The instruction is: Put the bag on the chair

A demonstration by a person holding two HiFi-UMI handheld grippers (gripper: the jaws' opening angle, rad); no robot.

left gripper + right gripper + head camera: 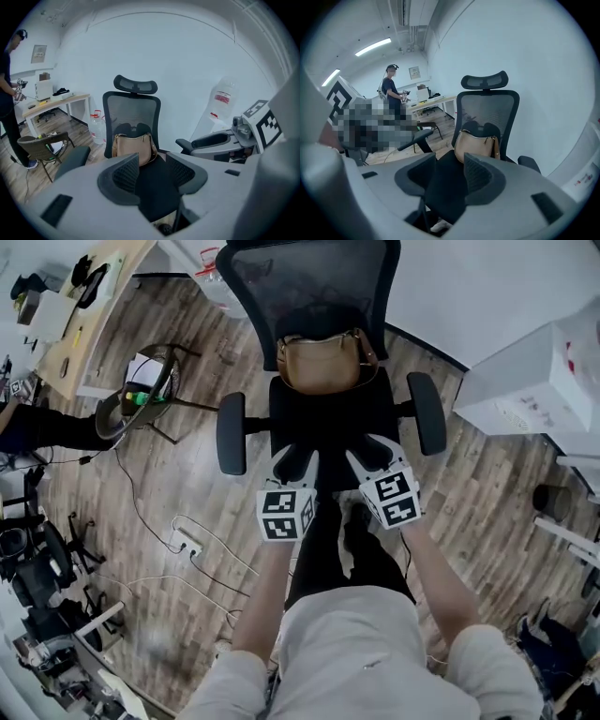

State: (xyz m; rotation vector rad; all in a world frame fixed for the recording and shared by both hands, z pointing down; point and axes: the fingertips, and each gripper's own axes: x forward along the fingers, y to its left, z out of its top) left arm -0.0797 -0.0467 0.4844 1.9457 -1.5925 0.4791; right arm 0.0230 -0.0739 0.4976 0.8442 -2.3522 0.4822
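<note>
**Bag sitting on the chair, both grippers empty**

I am holding my left gripper with its jaws standing apart and nothing between them. In its own view only the dark seat is showing through the gap. My right gripper is doing the same, jaws spread and gripping nothing. The two are hovering side by side above the front edge of the seat, well apart from the bag. The bag is resting at the back edge of the seat, leaning upright against the mesh backrest, between the two armrests.

I am judging the placing itself as done, so what I am aiming at now is a clean retreat. Doing that well is calling for jaws left wide, a path straight back off the front edge, and no brushing against the strap or the armrests. I am also watching that the bag is not slumping forward.

My forearms are reaching out ahead of me, nearly parallel. The grippers are tipping forward and down toward the seat, with the marker cubes facing up at my head.
</note>
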